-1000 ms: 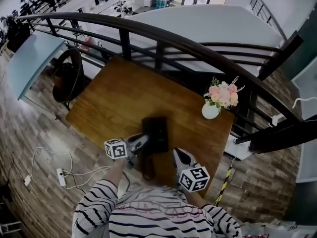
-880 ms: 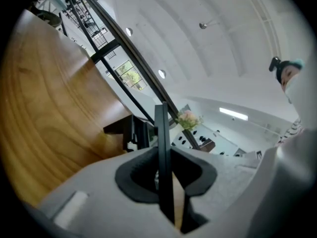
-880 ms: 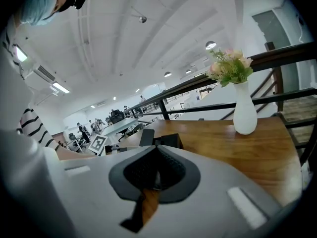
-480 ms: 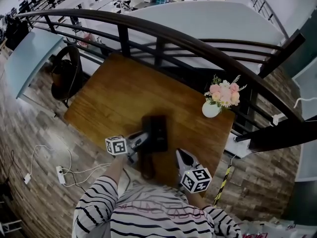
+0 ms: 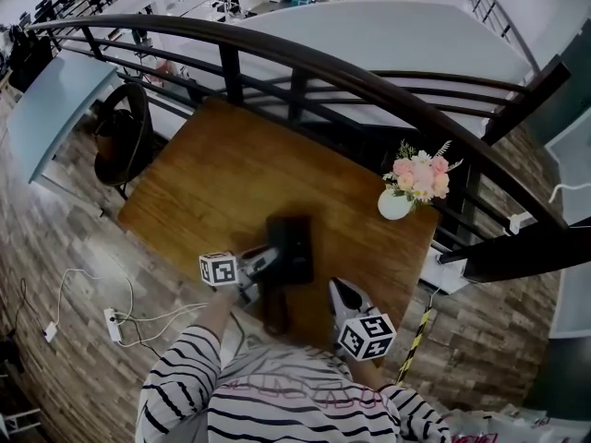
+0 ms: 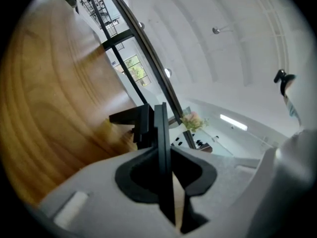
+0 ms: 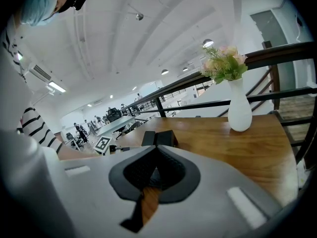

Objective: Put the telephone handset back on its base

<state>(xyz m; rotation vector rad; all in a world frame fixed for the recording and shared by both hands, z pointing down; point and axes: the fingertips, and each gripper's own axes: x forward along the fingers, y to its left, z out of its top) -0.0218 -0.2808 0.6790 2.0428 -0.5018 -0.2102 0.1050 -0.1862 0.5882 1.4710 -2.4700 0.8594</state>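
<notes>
The dark telephone base [image 5: 294, 240] sits near the front of the wooden table [image 5: 222, 173]. My left gripper [image 5: 265, 262] is at the base's left side, jaws closed on a dark slab that looks like the handset [image 5: 274, 307], which runs back toward the person. In the left gripper view the handset [image 6: 160, 128] stands edge-on between the jaws of that gripper [image 6: 164, 155], with the base [image 6: 130, 117] just beyond. My right gripper [image 5: 338, 290] hovers right of the base, shut and empty. In its own view the right gripper [image 7: 156, 150] faces the base [image 7: 159, 138].
A white vase of pink flowers [image 5: 395, 205] stands at the table's right edge; it also shows as the vase [image 7: 241, 110] in the right gripper view. A dark curved railing [image 5: 295, 63] runs behind the table. A power strip and cables [image 5: 114, 329] lie on the floor at left.
Almost nothing: the left gripper has crept slightly up and right toward the base, still holding the dark slab. The right gripper stays put.
</notes>
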